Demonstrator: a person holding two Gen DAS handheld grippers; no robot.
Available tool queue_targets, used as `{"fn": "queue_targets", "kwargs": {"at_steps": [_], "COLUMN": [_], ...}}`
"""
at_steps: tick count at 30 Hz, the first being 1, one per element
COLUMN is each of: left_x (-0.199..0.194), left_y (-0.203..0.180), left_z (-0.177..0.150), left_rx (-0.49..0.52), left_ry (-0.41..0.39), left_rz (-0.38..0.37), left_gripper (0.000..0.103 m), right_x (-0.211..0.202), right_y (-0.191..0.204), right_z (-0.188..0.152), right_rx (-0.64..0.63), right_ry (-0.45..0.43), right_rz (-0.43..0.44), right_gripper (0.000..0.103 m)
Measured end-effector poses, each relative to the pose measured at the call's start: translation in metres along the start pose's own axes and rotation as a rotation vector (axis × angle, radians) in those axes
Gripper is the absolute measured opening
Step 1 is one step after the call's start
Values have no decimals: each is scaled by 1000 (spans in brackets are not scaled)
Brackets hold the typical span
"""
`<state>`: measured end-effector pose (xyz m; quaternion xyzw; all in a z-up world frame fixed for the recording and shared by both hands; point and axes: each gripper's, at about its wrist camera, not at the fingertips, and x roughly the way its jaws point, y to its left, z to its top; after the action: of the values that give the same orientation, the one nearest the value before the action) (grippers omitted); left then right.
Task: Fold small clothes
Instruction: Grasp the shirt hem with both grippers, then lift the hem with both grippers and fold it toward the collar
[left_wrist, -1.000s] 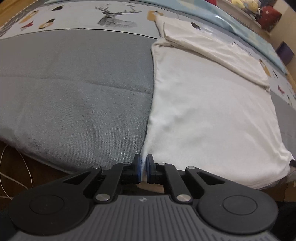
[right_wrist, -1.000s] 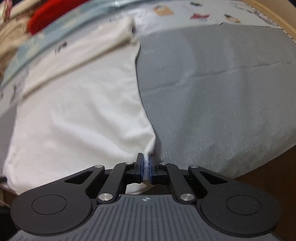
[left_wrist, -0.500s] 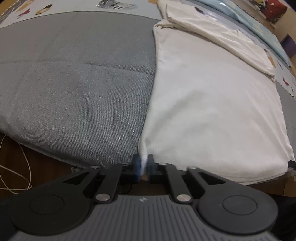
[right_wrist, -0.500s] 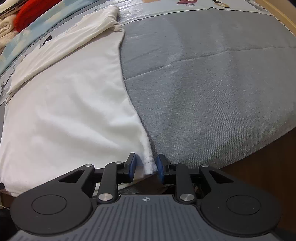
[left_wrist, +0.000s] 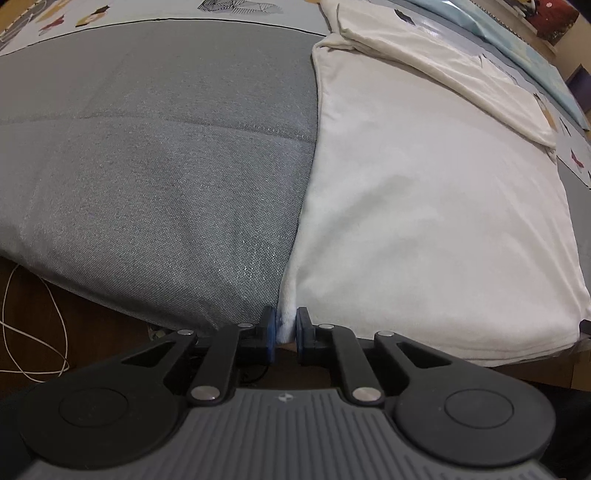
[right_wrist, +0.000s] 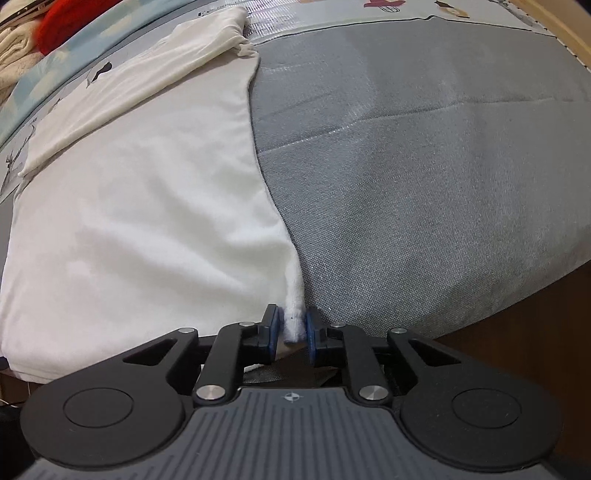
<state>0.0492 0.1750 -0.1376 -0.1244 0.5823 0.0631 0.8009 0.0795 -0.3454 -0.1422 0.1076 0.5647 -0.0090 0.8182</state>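
A white garment (left_wrist: 424, 206) lies flat on a grey bed cover (left_wrist: 155, 177), its far part folded over into a band (left_wrist: 443, 70). My left gripper (left_wrist: 285, 332) stands at the garment's near left corner, jaws slightly apart with the white hem between the blue pads. In the right wrist view the same garment (right_wrist: 140, 206) lies left of the grey cover (right_wrist: 424, 192). My right gripper (right_wrist: 291, 332) stands at the near right corner, jaws a little apart, the corner of cloth between the pads.
The bed's near edge drops to a dark wood floor (left_wrist: 92, 332) with a white cable (left_wrist: 33, 314) on the left. Patterned bedding (left_wrist: 110, 11) lies at the far side. Red and beige cloth (right_wrist: 62, 22) sits at the far left.
Both grippers have opened slightly: the right let go first, then closed in a little; the left loosened its grip last. Both views moved closer over the bed.
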Motion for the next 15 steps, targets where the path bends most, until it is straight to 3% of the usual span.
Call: {"fn": "queue_targets", "kwargs": {"at_steps": [7, 15], "left_x": [-21, -104], "left_y": [-10, -12], "left_z": [4, 13], "left_rx": [91, 186], "left_ry": [-51, -189], "left_rz": [3, -100], "left_gripper": [7, 6], "right_x": [-14, -87], "right_y": [1, -7], "right_z": [2, 23], "right_rx": [3, 57], "right_ry": [-67, -251], "right_rz": [24, 185], "right_gripper": [7, 7]}}
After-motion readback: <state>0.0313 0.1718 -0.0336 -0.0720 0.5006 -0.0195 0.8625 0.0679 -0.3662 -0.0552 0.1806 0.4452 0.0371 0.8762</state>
